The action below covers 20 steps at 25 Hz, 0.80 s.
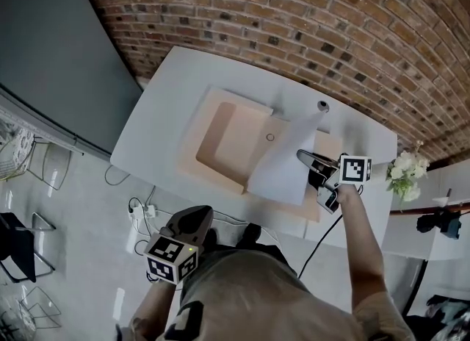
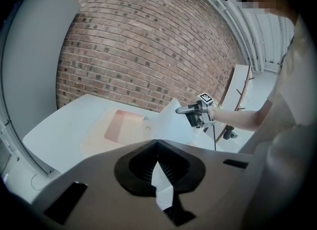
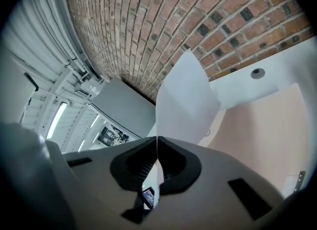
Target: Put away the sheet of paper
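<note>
Right claw [image 3: 157, 138] pinches sheet of paper [image 3: 185, 95], long axis near upright.

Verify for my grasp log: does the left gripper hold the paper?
No, the right gripper pinches the sheet of paper; the left gripper is empty.

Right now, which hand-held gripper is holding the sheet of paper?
The right hand-held gripper, jaws clamped on the sheet of paper; the left hand-held gripper is shut, empty.
</note>
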Each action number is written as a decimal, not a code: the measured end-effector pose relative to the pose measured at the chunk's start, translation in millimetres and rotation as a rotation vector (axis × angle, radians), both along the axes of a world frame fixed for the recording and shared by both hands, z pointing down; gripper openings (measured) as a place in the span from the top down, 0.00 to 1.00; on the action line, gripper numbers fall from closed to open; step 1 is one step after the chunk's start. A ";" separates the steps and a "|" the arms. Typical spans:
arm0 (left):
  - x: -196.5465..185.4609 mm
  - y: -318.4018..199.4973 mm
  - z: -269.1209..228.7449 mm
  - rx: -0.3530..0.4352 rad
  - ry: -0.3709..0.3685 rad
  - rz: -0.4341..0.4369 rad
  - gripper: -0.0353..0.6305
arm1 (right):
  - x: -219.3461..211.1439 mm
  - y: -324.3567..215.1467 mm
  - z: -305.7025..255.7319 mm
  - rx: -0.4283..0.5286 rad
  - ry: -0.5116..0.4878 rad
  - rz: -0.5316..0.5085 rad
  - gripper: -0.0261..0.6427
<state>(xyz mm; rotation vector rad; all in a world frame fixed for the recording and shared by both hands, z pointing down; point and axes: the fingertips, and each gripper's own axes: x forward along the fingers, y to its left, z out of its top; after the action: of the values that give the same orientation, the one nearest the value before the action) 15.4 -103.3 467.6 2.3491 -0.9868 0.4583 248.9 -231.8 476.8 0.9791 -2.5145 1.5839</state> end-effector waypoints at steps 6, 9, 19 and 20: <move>-3.4 -2.0 1.3 -0.003 0.011 -0.006 0.93 | -2.4 -1.8 5.6 -0.014 0.045 -0.008 0.93; -7.0 -3.2 2.3 -0.006 0.012 -0.008 0.93 | -3.0 -2.6 13.7 -0.031 0.037 -0.004 0.93; -19.3 -6.1 3.9 -0.013 0.007 -0.017 0.93 | 9.7 2.2 69.7 -0.162 0.067 0.087 0.93; -19.9 -5.7 4.1 -0.015 0.007 -0.016 0.93 | 10.5 2.6 72.8 -0.171 0.061 0.099 0.93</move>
<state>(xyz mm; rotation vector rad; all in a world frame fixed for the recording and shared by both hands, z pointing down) -4.5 -109.1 471.7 2.3258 -0.9954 0.4499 259.3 -229.2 549.6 1.1255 -2.2795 1.7329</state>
